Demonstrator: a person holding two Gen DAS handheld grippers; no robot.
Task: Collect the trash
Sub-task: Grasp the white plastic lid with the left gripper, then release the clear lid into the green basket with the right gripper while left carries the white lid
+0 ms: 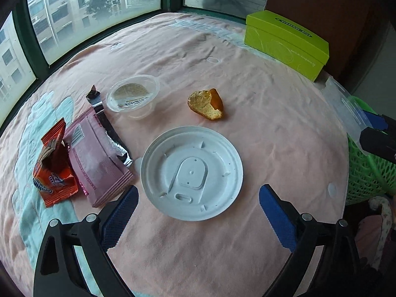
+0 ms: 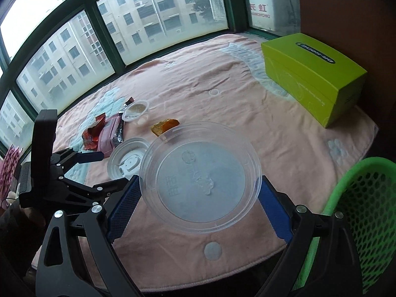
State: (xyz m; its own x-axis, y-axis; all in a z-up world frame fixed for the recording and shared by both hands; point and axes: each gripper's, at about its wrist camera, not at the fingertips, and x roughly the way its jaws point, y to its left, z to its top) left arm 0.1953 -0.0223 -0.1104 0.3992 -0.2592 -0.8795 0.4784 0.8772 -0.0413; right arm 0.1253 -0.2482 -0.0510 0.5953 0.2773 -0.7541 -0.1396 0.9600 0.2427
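My left gripper stands open just above the table, its blue fingers on either side of the near rim of a white plastic lid that lies flat. Nothing is between its pads. My right gripper is shut on a clear round plastic bowl, held above the table's near edge. The green mesh basket stands just right of it. On the cloth lie a bitten piece of bread, a small clear cup, an orange wrapper, a pink wrapper and a silver-black wrapper.
A green tissue box sits at the far right of the pink-clothed table, against a brown wall. Windows run along the far and left sides. The basket is off the table's right edge.
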